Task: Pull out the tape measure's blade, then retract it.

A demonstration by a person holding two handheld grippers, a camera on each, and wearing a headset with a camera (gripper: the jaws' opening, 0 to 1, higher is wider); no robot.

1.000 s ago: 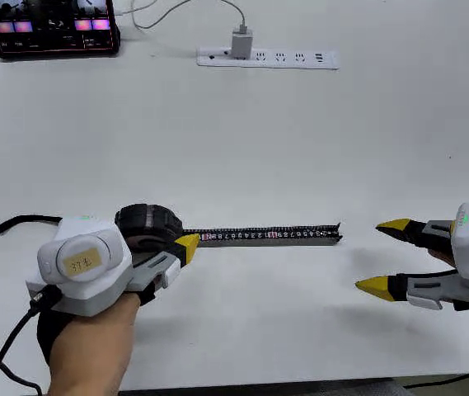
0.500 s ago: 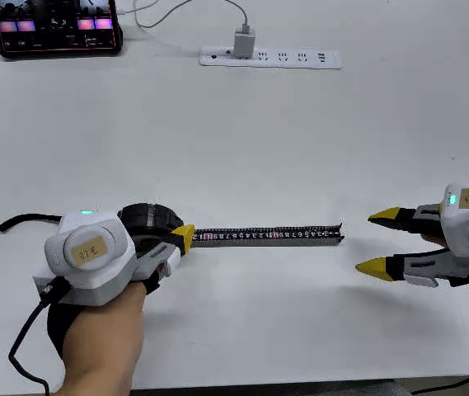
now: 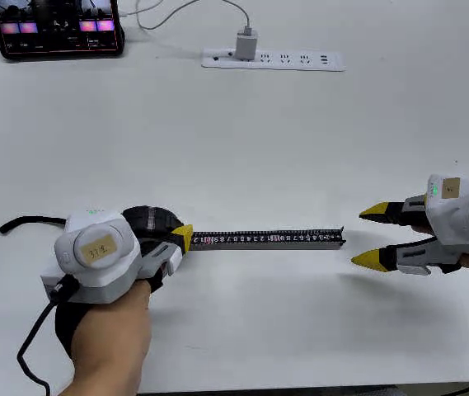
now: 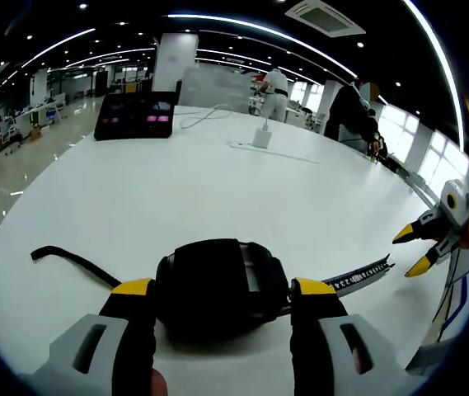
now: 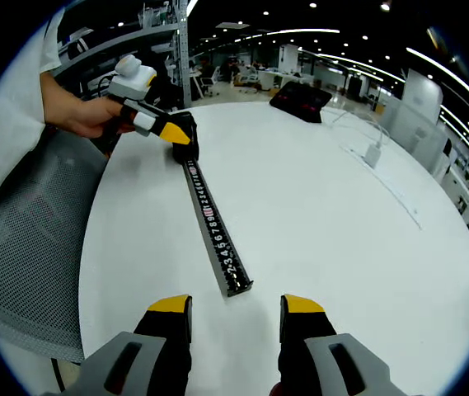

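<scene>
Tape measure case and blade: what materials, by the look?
Case: black, matte, likely plastic, maybe with a rubbery overmould; soft dull highlights only. Blade: thin dark strip with printed white and red numerals, probably coated steel, though the pictures can't confirm metal.

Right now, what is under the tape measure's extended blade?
The marked blade lies flat on the white table; the strip of table beneath it is covered. Its inner end is hidden inside the round black case in the left gripper.

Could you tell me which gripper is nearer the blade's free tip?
Right. The right gripper sits open just beyond the blade tip; the left gripper clamps the case at the other end.
</scene>
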